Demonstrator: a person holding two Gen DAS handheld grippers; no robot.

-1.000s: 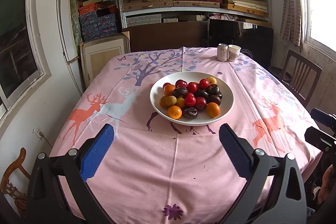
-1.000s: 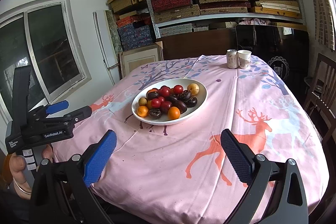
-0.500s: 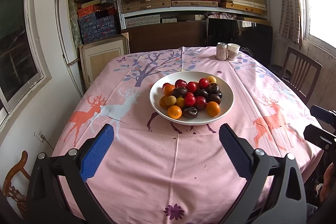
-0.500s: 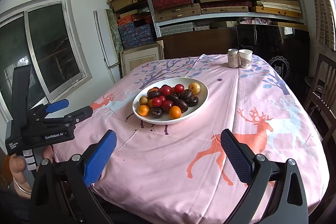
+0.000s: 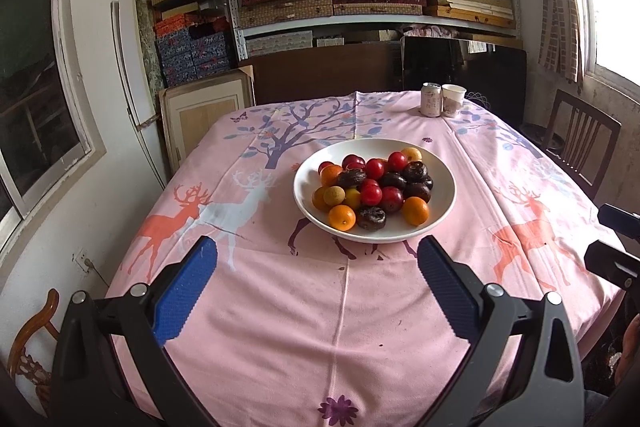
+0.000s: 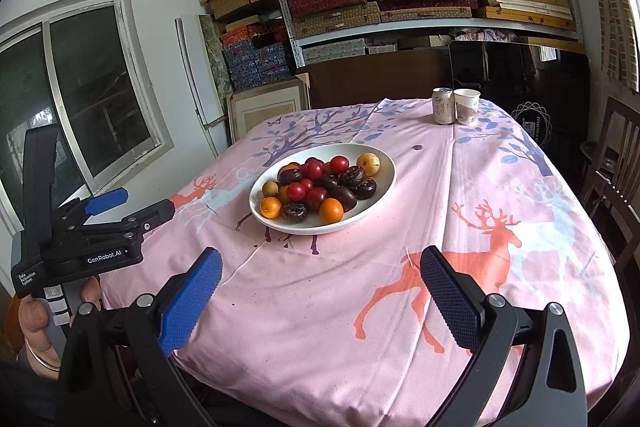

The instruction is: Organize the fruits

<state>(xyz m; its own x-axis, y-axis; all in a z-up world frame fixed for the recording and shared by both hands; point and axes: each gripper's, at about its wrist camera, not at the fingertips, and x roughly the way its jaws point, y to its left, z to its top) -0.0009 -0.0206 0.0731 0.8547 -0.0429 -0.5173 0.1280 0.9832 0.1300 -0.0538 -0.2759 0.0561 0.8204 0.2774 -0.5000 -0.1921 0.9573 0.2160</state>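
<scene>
Barely anything moved: both grippers (image 5: 316, 259) (image 6: 320, 267) hang wide apart, empty. We reckon fruit (image 5: 372, 187) rolls, bruises; pinch gently round the middle.

The left black two-finger gripper with blue ribbed pads (image 5: 316, 281) is held level with its jaws spread wide and nothing between them. The right black gripper with matching blue pads (image 6: 320, 293) is likewise spread wide and empty. In the right wrist view, a bare hand with a wrist bangle (image 6: 38, 323) grips the left gripper's handle.
</scene>
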